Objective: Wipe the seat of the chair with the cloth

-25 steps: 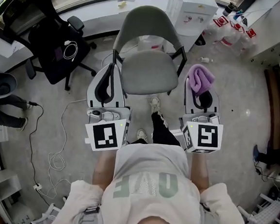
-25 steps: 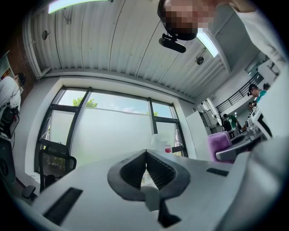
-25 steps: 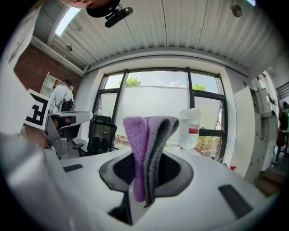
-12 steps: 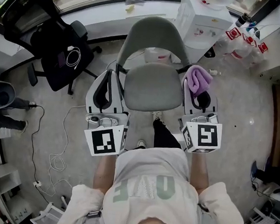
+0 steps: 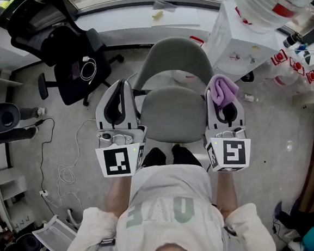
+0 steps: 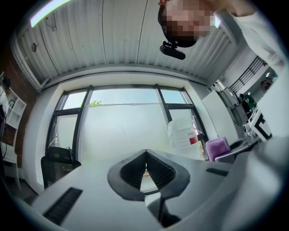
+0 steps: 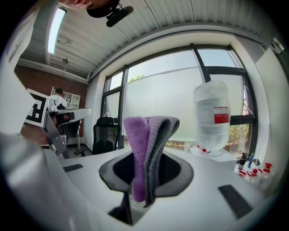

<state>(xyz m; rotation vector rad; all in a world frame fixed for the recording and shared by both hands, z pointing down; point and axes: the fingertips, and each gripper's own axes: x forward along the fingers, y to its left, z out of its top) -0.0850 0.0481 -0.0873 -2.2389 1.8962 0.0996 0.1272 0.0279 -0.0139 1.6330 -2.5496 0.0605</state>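
Two grippers flank the grey chair seat [image 5: 171, 115], the left gripper [image 5: 122, 86] closed on nothing, the right gripper [image 5: 225, 103] clamping a purple cloth [image 5: 224, 88]; a water dispenser [image 5: 242, 39] stands just behind.

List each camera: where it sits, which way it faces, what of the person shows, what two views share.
Head view: on the head, looking down at the grey chair, left gripper, right gripper; shirt and forearms show.
Left gripper view: on that gripper, facing the window along shut, empty jaws; sleeve at right.
Right gripper view: on that gripper, facing the window past the clamped purple cloth; shirt at left.
Shared: all three show the cloth.
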